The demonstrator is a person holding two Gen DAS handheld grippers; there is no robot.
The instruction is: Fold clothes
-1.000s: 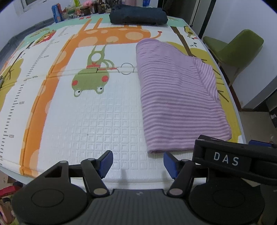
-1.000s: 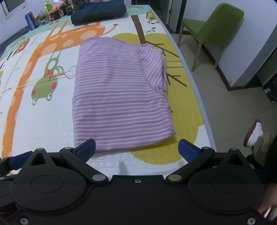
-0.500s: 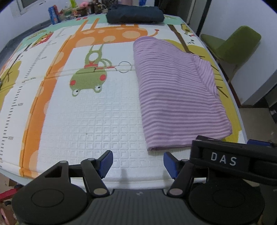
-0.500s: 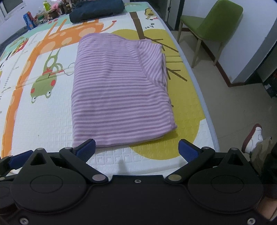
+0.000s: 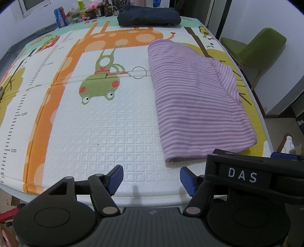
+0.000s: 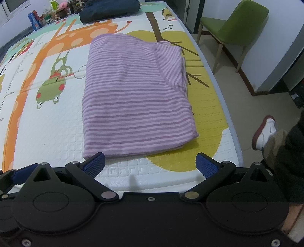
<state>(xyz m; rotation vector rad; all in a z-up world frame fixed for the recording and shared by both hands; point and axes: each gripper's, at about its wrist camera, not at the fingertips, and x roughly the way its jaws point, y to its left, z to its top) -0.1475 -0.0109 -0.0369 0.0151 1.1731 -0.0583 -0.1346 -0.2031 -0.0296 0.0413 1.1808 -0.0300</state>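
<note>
A purple striped garment [image 5: 197, 106] lies folded into a rectangle on the right side of the animal-print play mat [image 5: 106, 133]. Its near edge sits just beyond both grippers. My left gripper [image 5: 151, 178] hovers over bare mat left of the garment's near left corner; its jaws are opening and hold nothing. In the right wrist view the garment [image 6: 136, 106] fills the middle. My right gripper [image 6: 150, 166] stands wide open at its near edge, the left fingertip [image 6: 95, 164] close to the cloth, nothing between the pads.
A dark folded garment [image 5: 148, 17] lies at the mat's far end, with bottles and cans [image 5: 79, 13] to its left. A green chair [image 6: 233, 24] stands on the floor right of the table. A person's shoe [image 6: 266, 131] is near the table's right edge.
The right wrist view has shifted slightly. The garment lies as before, and both grippers stay open and empty.
</note>
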